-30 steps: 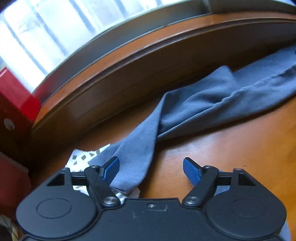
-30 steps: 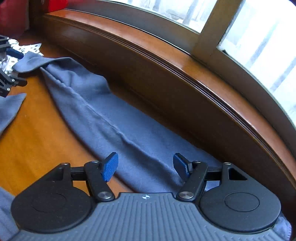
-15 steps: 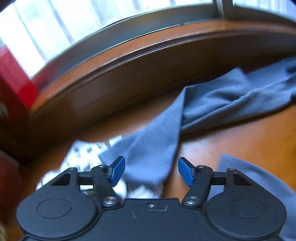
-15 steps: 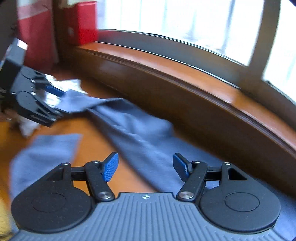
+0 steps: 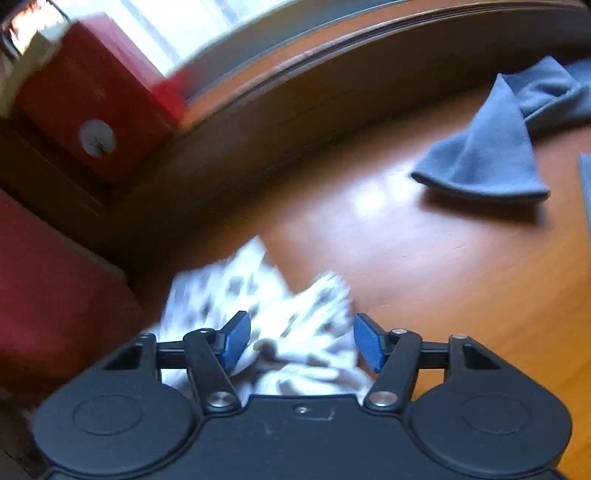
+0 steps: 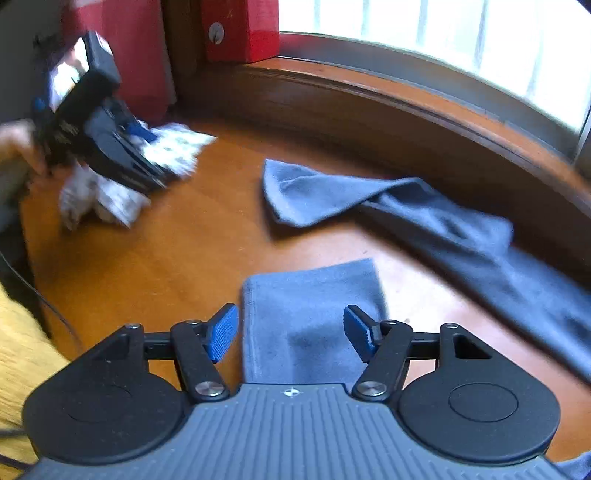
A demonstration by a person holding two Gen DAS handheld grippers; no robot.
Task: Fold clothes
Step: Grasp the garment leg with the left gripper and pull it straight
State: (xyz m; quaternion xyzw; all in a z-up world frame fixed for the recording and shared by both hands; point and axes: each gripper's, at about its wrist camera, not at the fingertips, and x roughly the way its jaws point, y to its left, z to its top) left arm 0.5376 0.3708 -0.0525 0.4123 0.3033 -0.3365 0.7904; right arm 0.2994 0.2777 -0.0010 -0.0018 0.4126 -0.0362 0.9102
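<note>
both grippers' fingers (left (image 5: 301, 341), right (image 6: 290, 334)) gape empty over patterned cloth (image 5: 258, 295), blue garment (image 6: 306, 314).

Wooden table (image 6: 192, 258), blue garment (image 6: 424, 218), crumpled patterned white cloth (image 5: 280, 317)

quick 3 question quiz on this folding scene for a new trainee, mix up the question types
1. True or false: the right gripper has its jaws clamped on the blue garment.
2. Which cloth lies under the left gripper? A) blue garment B) white patterned cloth C) yellow cloth
3. Fill in: the red box stands on the wooden ____, by the window.

Key:
1. False. The jaws are apart, above the garment's near end, not gripping it.
2. B
3. sill
</note>
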